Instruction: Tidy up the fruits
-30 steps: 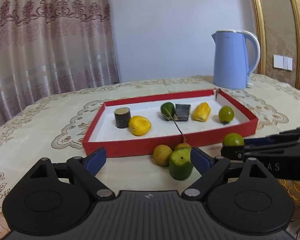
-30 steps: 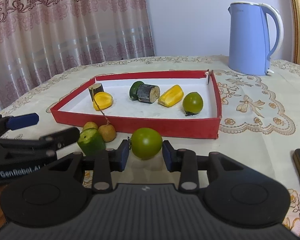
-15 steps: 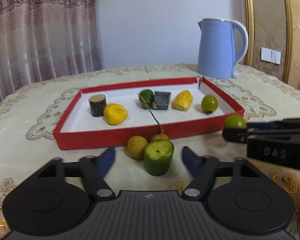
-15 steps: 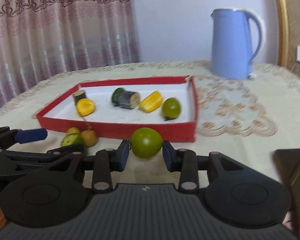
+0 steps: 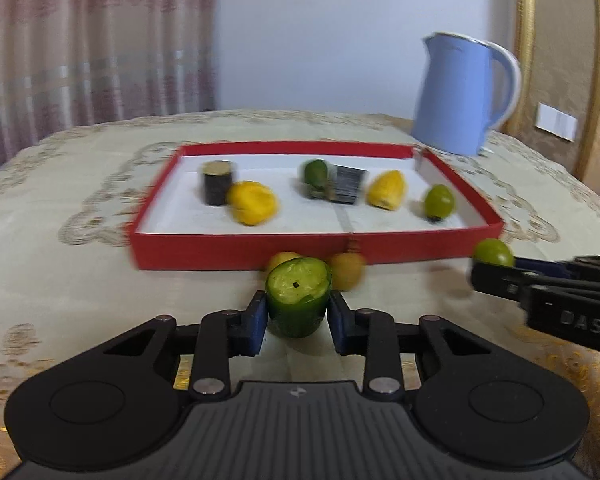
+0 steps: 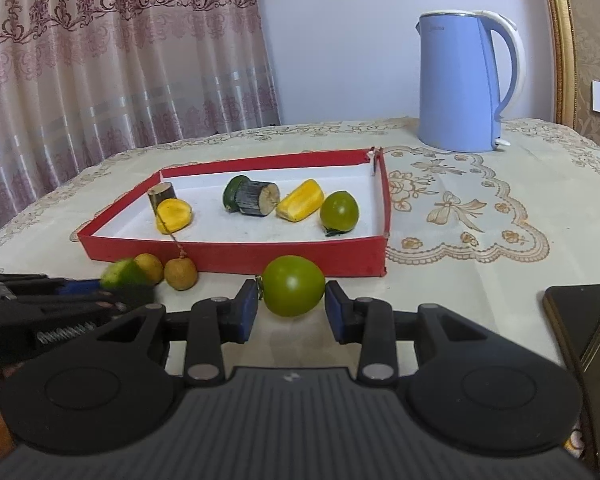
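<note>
My left gripper (image 5: 298, 318) has just clamped onto the cut green fruit (image 5: 298, 300); my right gripper (image 6: 292, 310) grips a round green fruit (image 6: 293, 291) before the red tray (image 6: 236, 257).

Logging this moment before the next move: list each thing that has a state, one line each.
left gripper: just closed, shut on the cut green fruit, which stands upright.
right gripper: shut on the round green fruit.
red tray: open-topped, six pieces inside.
two small yellow fruits: loose on the cloth before the tray.
blue kettle: upright, lid shut.
</note>
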A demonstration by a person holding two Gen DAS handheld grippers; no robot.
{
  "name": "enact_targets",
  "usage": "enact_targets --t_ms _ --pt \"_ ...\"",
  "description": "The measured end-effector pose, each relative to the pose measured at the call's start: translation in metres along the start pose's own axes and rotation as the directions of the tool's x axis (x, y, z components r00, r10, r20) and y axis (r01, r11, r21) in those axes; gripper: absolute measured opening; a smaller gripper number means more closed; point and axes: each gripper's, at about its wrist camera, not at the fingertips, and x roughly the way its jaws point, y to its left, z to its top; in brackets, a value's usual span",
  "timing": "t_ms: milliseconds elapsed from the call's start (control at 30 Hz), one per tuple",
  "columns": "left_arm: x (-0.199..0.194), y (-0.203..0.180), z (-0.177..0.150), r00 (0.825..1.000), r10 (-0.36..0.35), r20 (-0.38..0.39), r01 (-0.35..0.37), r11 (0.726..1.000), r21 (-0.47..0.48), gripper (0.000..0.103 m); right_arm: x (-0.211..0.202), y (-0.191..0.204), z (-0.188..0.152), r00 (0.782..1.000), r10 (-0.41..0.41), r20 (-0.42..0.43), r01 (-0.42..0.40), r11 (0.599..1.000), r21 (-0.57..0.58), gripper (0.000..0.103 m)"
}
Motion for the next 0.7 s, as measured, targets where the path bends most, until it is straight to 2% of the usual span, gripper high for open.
enact_targets --t_ms 167,267,400,433,467,533,700 --pt "0.003 0.024 0.003 0.997 0.073 -0.024 -0.072 0.997 0.016 0.031 0.006 0.013 0.001 0.999 0.025 -0.029 -0.026 0.999 -0.029 0.035" --pt "0.007 0.027 0.002 0.996 0.076 -0.042 -0.075 0.997 0.024 0.031 0.013 0.02 0.001 0.998 0.019 -0.053 -0.022 0.998 -0.06 0.035" --pt "0.006 0.025 -0.002 0.997 0.077 -0.023 -0.076 0.996 0.05 0.032 0.019 0.021 0.0 0.997 0.008 -0.081 -0.014 0.997 -0.07 0.035" --pt "0.005 0.025 -0.003 0.997 0.071 -0.021 -0.07 0.996 0.05 0.04 0.019 0.021 0.0 0.997 0.009 -0.083 -0.015 0.998 -0.069 0.035" --pt "0.005 0.026 -0.004 0.998 0.064 -0.02 -0.063 0.997 0.042 0.058 0.019 0.021 0.001 0.997 0.009 -0.082 -0.014 0.998 -0.068 0.035" --pt "0.002 0.03 -0.005 0.998 0.06 0.003 -0.06 0.998 0.022 0.075 0.019 0.022 0.0 0.996 0.004 -0.084 -0.01 0.997 -0.073 0.035" --pt "-0.003 0.033 -0.001 0.996 0.076 0.05 -0.077 0.997 0.022 0.076 0.02 0.023 0.0 0.996 -0.002 -0.086 -0.005 0.997 -0.082 0.037"
